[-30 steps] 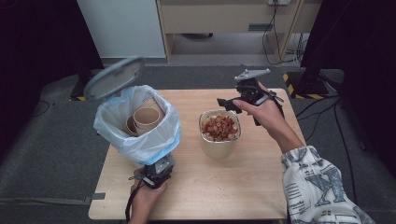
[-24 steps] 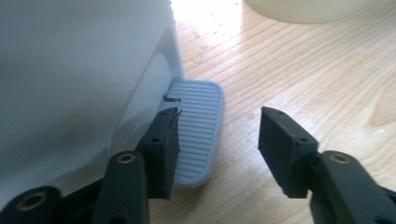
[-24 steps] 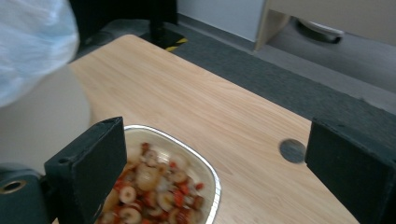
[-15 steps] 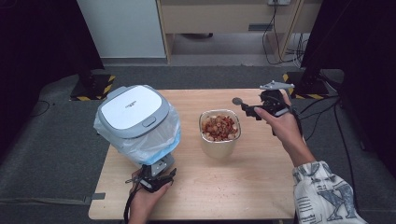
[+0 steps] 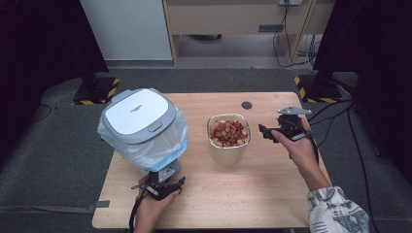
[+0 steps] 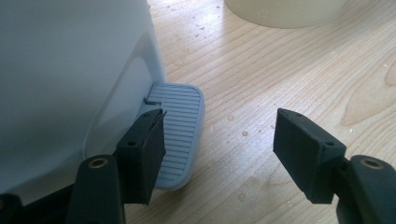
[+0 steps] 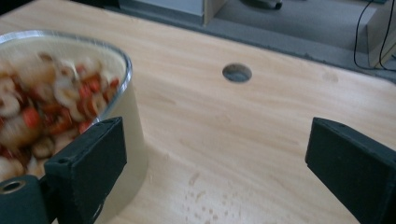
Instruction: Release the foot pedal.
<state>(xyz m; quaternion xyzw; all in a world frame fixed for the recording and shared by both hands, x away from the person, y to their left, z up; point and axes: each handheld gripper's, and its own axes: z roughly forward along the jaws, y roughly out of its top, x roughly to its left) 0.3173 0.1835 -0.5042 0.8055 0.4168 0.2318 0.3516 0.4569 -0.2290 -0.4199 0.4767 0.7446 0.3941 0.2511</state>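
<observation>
High view: left gripper (image 5: 163, 186) fingers have just opened off the bin pedal (image 6: 175, 135); right gripper (image 5: 272, 133), open, nears the food bowl (image 5: 229, 135), likely to grasp it.

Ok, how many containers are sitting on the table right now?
2. A lidded bin with a bag liner stands at the table's left, near the left gripper. A bowl of mixed food sits mid-table, beside the right gripper.

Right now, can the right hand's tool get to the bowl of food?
Probably yes. The right tool is open beside the food bowl, with bare wooden table between them and nothing blocking. In the right gripper view the bowl wall is already next to one jaw.
</observation>
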